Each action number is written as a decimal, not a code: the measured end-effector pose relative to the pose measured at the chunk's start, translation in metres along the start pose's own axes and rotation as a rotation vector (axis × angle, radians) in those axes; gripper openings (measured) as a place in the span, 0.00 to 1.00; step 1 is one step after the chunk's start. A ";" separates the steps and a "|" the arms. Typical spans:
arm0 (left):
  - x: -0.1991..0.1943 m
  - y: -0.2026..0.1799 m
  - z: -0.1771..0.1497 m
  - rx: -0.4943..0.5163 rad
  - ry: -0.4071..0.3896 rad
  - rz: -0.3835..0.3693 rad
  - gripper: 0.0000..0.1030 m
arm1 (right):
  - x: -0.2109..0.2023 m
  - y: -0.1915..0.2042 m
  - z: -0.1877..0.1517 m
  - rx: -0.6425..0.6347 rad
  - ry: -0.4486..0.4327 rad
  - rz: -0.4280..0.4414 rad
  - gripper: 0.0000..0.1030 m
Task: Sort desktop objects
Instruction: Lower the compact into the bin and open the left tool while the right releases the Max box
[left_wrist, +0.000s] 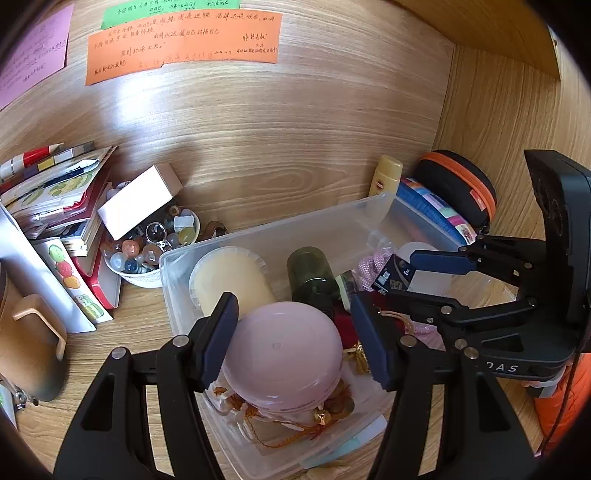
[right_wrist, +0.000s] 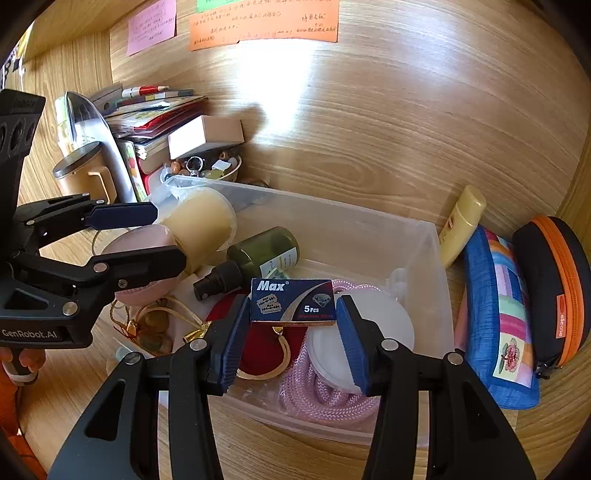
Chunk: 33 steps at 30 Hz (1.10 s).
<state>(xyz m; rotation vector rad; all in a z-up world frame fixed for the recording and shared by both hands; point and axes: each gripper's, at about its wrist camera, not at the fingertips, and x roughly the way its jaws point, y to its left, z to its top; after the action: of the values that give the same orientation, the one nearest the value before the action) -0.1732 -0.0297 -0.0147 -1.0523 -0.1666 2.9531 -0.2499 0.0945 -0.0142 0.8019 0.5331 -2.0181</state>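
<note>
Left gripper (left_wrist: 295, 339) fingers (left_wrist: 218, 339) flank pink round case (left_wrist: 284, 358) over clear bin (left_wrist: 258, 236); contact unclear.
</note>
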 end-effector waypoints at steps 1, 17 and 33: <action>-0.001 -0.001 0.000 0.001 -0.004 -0.004 0.61 | 0.000 0.000 0.000 -0.002 0.000 -0.001 0.43; -0.021 0.001 0.003 -0.006 -0.063 -0.002 0.71 | -0.010 0.003 0.004 -0.018 -0.037 -0.019 0.62; -0.066 0.012 -0.012 0.007 -0.092 0.101 0.91 | -0.034 0.008 0.010 -0.041 -0.070 -0.119 0.75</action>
<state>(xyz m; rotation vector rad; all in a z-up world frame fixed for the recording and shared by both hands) -0.1138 -0.0430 0.0170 -0.9520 -0.1066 3.0915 -0.2324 0.1033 0.0169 0.6862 0.5922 -2.1286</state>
